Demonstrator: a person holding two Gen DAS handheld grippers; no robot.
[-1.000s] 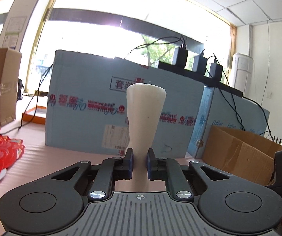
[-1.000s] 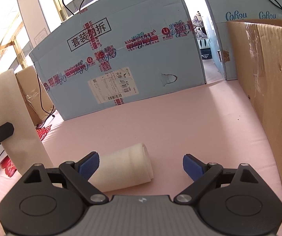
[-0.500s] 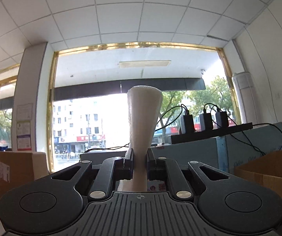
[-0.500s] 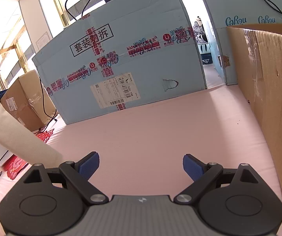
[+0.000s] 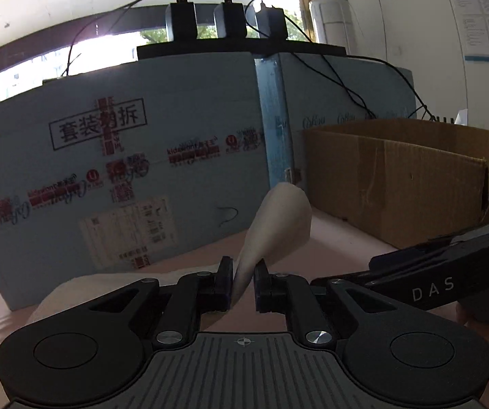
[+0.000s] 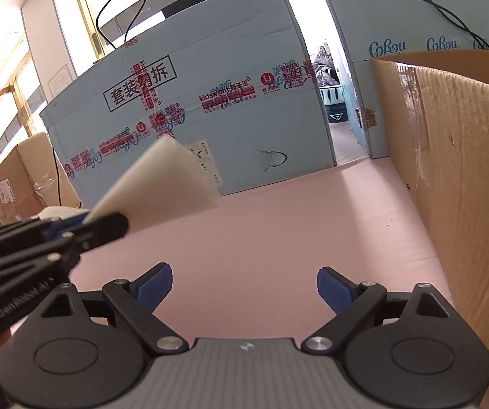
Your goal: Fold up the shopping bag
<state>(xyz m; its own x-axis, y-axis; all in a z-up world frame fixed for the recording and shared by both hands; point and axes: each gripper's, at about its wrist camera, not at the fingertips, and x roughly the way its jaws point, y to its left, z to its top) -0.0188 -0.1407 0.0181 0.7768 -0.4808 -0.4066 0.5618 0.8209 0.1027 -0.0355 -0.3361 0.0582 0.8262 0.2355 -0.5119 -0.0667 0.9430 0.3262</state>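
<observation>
The folded cream shopping bag [image 5: 278,225] sticks out forward from my left gripper [image 5: 243,266], which is shut on its narrow end. The bag hangs tilted above the pink tabletop [image 6: 278,221], not resting on it. In the right wrist view the same bag [image 6: 162,180] fans out up and to the right from the left gripper [image 6: 104,223] at the left side. My right gripper [image 6: 244,283] hovers low over the table with its blue pads [image 6: 152,284] wide apart; its jaws are closing slightly and nothing is between them.
A large light-blue printed carton [image 6: 210,102] stands across the back of the table. An open brown cardboard box [image 6: 466,170] walls the right side. Some white cloth [image 5: 84,289] lies at the left, beside the left gripper. Chargers and cables sit on top of the carton.
The left gripper has swung down from pointing at the ceiling and moved right, bringing the bag in front of the right gripper. The right gripper has stayed in place.
</observation>
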